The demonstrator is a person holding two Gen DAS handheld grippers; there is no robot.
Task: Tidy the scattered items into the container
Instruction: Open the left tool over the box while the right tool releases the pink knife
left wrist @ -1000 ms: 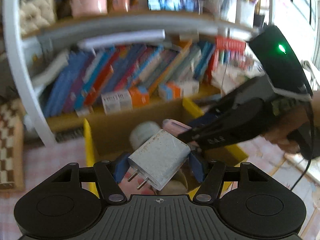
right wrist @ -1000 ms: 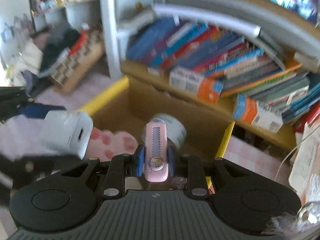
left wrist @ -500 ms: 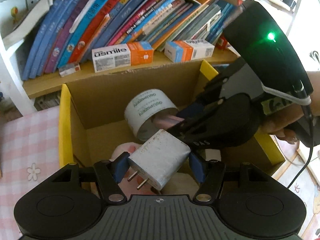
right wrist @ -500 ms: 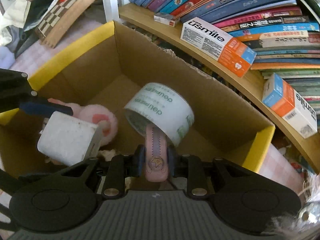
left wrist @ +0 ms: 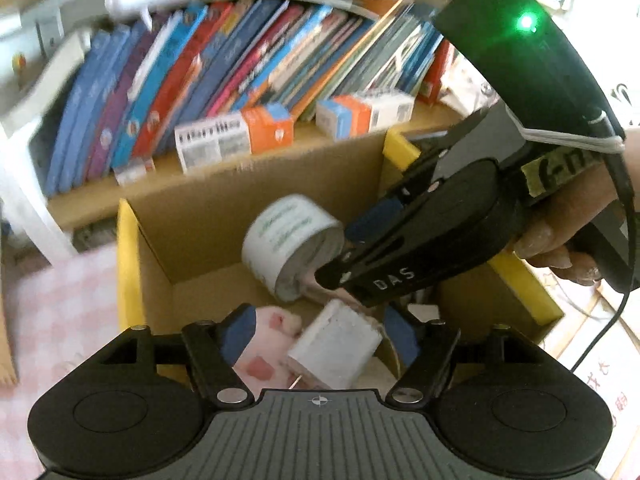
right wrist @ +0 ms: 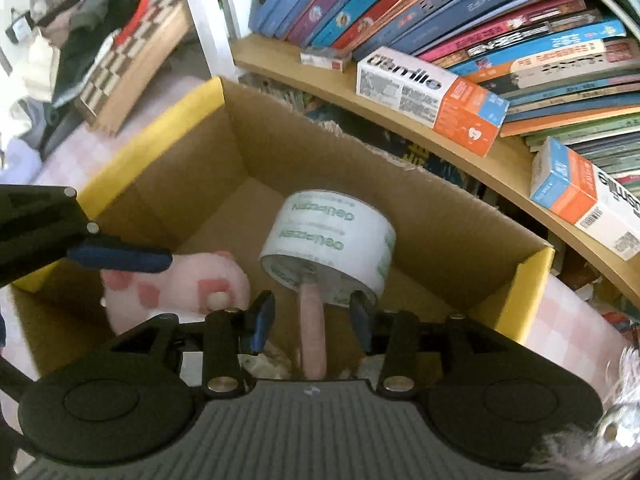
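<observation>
Cardboard box [right wrist: 188, 168] with yellow rims sits just under both my grippers, in front of the bookshelf [right wrist: 400, 120], and most of the scattered things are already inside it. Nearest to me, the left gripper [left wrist: 320, 336] has its fingers [left wrist: 238, 332] spreading apart; the white charger plug [left wrist: 334, 350] lies between them, tilted, prongs toward me, and the blue pads no longer press on it. Just left of it lies the pink plush toy [left wrist: 266, 356] on the box floor. My right gripper [right wrist: 312, 320] is likewise opening its fingers [right wrist: 262, 320], with the pink comb-like piece [right wrist: 312, 332] standing in the gap, clear of both pads. Its far end reaches under the roll of white tape [right wrist: 332, 246], which stands on edge near the middle of the box, leaning a little. Beyond the far box wall, orange-and-white cartons [right wrist: 428, 100] lie on the wooden shelf in front of a row of slanted books [right wrist: 480, 20].
</observation>
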